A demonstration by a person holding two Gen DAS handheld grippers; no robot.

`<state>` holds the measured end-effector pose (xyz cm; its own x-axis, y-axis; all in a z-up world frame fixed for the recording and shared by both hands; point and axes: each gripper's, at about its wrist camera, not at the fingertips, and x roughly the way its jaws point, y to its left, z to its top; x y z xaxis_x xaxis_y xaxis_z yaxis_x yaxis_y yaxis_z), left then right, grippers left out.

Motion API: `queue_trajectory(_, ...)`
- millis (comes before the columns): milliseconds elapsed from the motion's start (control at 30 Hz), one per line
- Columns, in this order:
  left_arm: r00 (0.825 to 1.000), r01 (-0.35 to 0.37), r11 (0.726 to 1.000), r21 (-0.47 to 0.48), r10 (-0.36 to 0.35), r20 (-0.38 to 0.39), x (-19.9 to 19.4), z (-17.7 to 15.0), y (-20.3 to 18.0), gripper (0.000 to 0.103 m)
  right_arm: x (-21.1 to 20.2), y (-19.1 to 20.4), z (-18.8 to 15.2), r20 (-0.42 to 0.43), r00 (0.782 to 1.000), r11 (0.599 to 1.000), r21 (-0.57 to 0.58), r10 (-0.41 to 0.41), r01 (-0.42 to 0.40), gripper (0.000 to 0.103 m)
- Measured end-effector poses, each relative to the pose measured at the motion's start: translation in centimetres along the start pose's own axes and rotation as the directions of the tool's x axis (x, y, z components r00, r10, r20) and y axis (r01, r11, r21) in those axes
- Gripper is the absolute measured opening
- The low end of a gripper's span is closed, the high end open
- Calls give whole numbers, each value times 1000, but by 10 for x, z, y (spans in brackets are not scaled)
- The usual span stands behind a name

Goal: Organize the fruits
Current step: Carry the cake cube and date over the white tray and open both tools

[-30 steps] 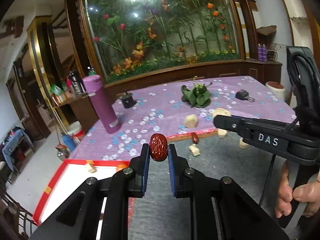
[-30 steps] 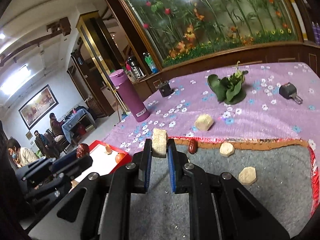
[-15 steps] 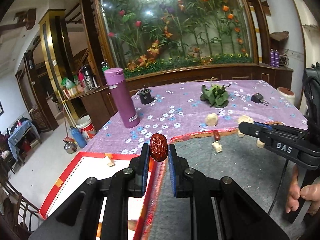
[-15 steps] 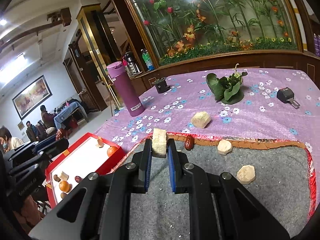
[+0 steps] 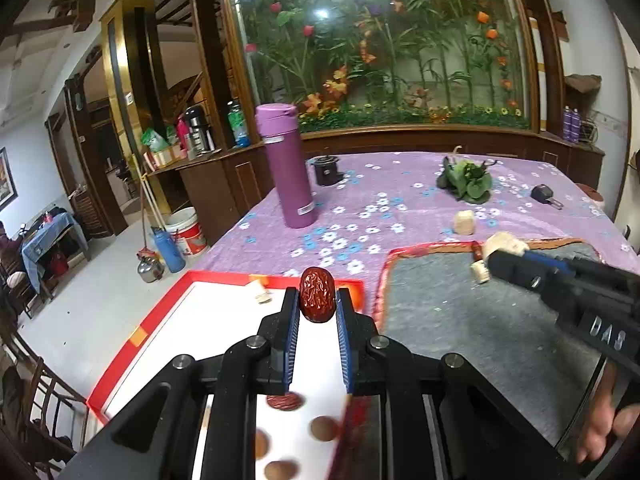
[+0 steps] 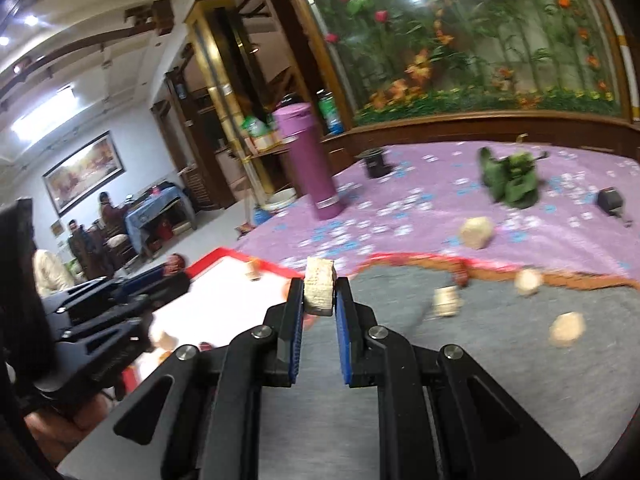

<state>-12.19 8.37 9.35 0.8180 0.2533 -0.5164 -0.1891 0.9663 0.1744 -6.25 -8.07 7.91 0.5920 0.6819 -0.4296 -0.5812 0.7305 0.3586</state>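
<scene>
Table (image 5: 400,184): covered by a purple flowered cloth, with a grey mat (image 5: 460,320) at the near right and a red-rimmed white tray (image 5: 168,312) at the near left edge. Tray: held a few round brown fruits (image 5: 322,428), a flat red date (image 5: 285,401) and a pale chunk (image 5: 262,297) near the far rim. Mat and cloth beyond: several pale chunks (image 6: 566,330) and one small dark date (image 6: 460,276) lay loose, well apart from the tray. Left gripper (image 5: 317,312): clamped on a red date (image 5: 317,294), wrinkled, glossy, oval, held with its long axis upright between the blue pads; it hung directly over the white floor of the tray, so the drop lay straight below and this was judged the nearer gripper for the next placement. Right gripper (image 6: 319,296): clamped on a pale, rough, blocky chunk (image 6: 319,290), poised over the mat just right of the tray's rim, the tray lying to its left. Purple bottle (image 5: 286,168), a bunch of green leaves (image 5: 466,180) and a small black cup (image 5: 326,169) stood farther back on the table, clear of the work.
</scene>
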Motion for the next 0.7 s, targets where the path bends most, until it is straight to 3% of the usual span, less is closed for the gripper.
queue_trajectory(333, 997, -67, 996, -65, 65, -32, 6, -18, 51, 17, 56, 71, -14, -120, 988, 994, -42, 95, -100, 17)
queue_trajectory(700, 994, -93, 990, -103, 86, -68, 19, -32, 84, 17, 89, 102, -30, -197, 973, 989, -61, 118, -133, 17)
